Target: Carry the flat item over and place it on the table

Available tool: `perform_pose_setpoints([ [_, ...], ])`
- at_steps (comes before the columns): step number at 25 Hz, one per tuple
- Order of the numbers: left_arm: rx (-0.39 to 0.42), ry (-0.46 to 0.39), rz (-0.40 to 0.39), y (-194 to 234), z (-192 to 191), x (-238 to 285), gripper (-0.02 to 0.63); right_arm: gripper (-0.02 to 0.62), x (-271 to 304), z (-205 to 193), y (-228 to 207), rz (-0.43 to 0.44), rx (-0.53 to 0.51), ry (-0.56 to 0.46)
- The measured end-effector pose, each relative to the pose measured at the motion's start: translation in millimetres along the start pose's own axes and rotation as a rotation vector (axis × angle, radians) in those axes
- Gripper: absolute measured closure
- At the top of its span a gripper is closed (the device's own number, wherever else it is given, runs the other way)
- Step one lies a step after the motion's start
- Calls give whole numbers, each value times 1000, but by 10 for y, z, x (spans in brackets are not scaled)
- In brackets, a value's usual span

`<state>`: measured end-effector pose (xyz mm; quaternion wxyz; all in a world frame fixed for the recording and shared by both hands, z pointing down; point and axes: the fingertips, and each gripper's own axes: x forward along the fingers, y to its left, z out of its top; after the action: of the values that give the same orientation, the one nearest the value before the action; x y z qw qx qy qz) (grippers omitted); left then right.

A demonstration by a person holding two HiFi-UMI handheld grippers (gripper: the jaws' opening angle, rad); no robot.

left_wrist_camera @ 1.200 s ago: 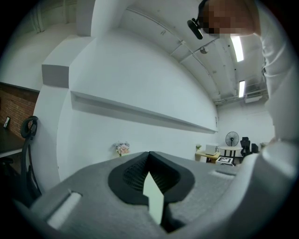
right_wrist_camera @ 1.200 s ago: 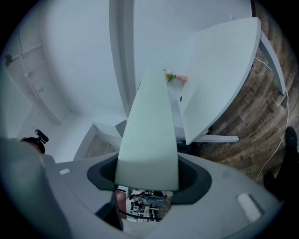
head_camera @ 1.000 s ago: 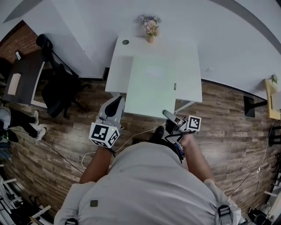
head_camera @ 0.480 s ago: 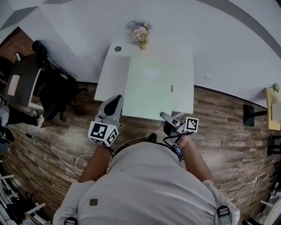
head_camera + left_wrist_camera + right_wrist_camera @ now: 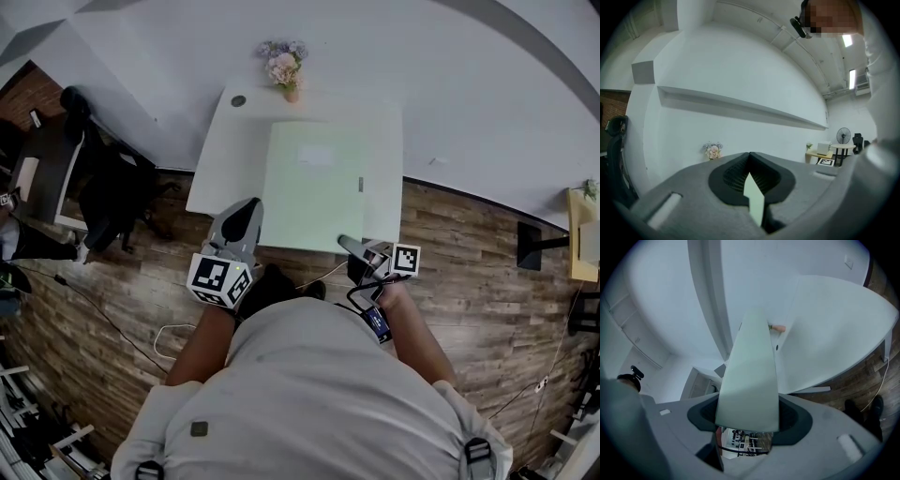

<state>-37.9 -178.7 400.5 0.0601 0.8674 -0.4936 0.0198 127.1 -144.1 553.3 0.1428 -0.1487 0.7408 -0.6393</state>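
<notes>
A pale green flat board (image 5: 314,183) hangs level over the white table (image 5: 230,169), carried by both grippers at its near edge. My left gripper (image 5: 242,223) is shut on the board's near left corner. In the left gripper view only a thin green sliver of board (image 5: 753,201) shows between the jaws of that gripper (image 5: 752,187). My right gripper (image 5: 351,247) is shut on the near right corner. In the right gripper view the board (image 5: 750,371) runs out from that gripper (image 5: 747,420) over the table (image 5: 834,333).
A vase of flowers (image 5: 284,66) stands at the table's far edge by the white wall, with a small dark disc (image 5: 238,100) to its left. A black office chair (image 5: 112,187) and dark desk (image 5: 47,159) stand left. A cable (image 5: 178,333) lies on the wooden floor.
The person has stepped towards the table. The board, still held at both near corners, now reaches further over the tabletop, and the table and flowers sit more to the left in the head view.
</notes>
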Motion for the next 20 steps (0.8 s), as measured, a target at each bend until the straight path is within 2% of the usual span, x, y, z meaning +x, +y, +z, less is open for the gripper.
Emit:
perform_pose_setpoints([
  [12, 35, -10, -25, -71, 22, 110, 606, 298, -6, 37, -65, 0, -7, -10],
  [20, 16, 18, -34, 150, -51, 346, 606, 298, 162, 269, -246, -38, -12, -17],
])
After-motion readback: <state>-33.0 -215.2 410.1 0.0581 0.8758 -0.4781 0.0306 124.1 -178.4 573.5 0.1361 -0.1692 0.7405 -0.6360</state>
